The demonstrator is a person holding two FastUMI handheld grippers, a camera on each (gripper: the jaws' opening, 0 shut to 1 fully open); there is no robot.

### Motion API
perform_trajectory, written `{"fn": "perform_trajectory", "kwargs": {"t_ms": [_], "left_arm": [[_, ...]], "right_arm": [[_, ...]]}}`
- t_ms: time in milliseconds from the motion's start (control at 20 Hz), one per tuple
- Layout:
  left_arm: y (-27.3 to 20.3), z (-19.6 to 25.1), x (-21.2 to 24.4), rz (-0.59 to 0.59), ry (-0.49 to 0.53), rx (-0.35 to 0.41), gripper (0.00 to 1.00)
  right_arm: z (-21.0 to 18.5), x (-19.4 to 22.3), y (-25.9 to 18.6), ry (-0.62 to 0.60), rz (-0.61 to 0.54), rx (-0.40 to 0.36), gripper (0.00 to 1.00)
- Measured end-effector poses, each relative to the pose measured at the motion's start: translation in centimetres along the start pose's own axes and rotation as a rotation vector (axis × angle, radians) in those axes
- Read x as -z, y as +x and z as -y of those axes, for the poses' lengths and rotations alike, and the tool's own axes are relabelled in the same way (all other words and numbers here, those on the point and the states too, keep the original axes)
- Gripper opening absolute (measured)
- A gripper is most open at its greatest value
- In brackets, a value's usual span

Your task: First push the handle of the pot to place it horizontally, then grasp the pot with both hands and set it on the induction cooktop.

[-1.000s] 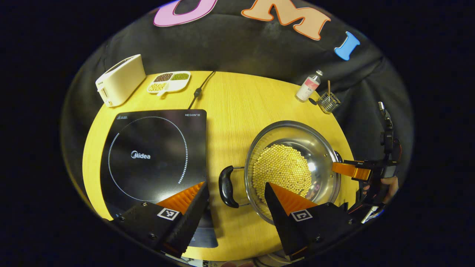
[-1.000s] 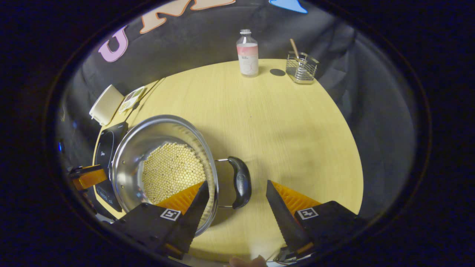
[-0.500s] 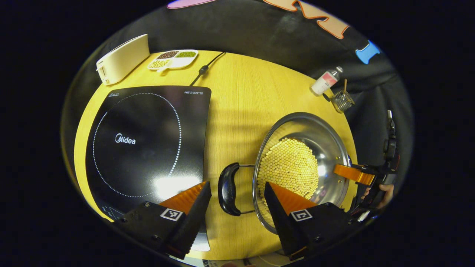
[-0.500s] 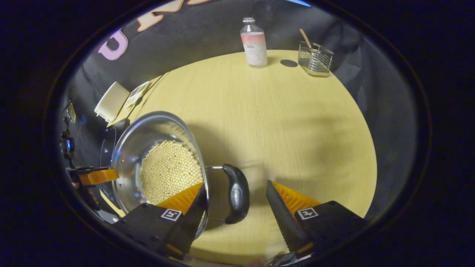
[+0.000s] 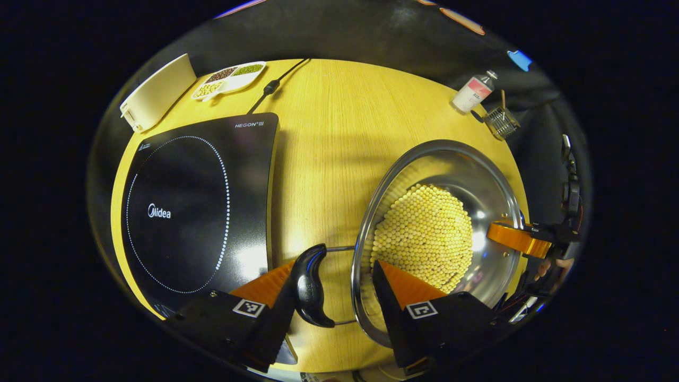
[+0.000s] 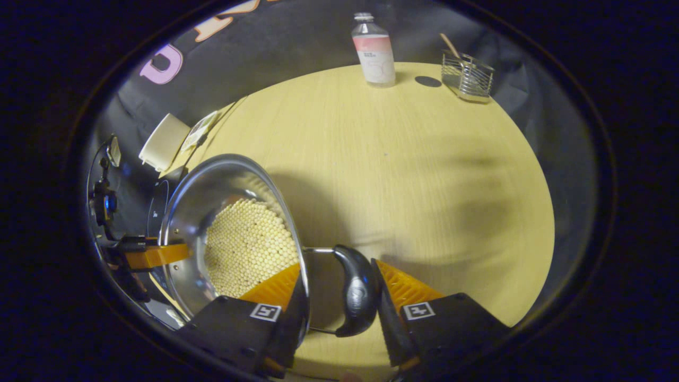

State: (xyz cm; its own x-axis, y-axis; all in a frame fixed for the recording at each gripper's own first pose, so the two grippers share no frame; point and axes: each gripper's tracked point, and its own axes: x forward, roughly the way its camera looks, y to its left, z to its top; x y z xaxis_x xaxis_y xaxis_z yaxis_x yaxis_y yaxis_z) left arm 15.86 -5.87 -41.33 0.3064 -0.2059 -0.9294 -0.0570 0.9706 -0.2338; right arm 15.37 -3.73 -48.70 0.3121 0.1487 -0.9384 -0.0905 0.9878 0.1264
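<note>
The pot (image 5: 440, 233), full of beans (image 5: 427, 244), sits on the desk (image 5: 329, 154) right of the cooktop (image 5: 196, 201). My left gripper (image 5: 331, 289) straddles its left handle (image 5: 310, 286), jaws apart. My right gripper (image 6: 339, 297) brackets the right handle (image 6: 358, 292), also unclosed.

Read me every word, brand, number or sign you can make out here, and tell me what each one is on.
"Midea": middle of the induction cooktop.
"HEGON III": far corner of the same cooktop.
Small mark at its far left corner: too small to read.
Bottle label: print too small to read.
Square coded tags on the left tool and right tool: patterns, no words.
</note>
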Motion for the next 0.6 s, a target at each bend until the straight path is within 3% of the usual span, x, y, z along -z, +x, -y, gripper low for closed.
{"fn": "perform_trajectory", "kwargs": {"t_ms": [50, 150, 300, 400, 450, 600], "left_arm": [[0.13, -0.37, -0.13, 0.003, 0.000, -0.013, 0.84], [0.29, -0.38, -0.18, 0.008, -0.022, 0.006, 0.67], [0.41, -0.29, -0.13, 0.012, -0.036, 0.036, 0.64], [0.41, -0.26, -0.15, 0.007, -0.028, 0.043, 0.64], [0.44, -0.24, -0.23, 0.003, -0.028, 0.043, 0.62], [0.33, 0.05, 0.12, -0.011, -0.022, 0.039, 0.60]], "right_arm": [[0.03, -0.03, 0.19, -0.003, 0.001, -0.002, 0.64], [-0.22, 0.24, 0.20, 0.020, -0.014, -0.021, 0.64], [-0.35, 0.16, 0.20, 0.039, -0.026, -0.023, 0.55], [-0.44, -0.04, 0.14, 0.048, -0.026, -0.035, 0.56], [-0.51, 0.03, 0.44, 0.061, -0.030, -0.040, 0.51], [-0.33, 0.02, -0.16, 0.069, -0.044, -0.037, 0.47]]}}
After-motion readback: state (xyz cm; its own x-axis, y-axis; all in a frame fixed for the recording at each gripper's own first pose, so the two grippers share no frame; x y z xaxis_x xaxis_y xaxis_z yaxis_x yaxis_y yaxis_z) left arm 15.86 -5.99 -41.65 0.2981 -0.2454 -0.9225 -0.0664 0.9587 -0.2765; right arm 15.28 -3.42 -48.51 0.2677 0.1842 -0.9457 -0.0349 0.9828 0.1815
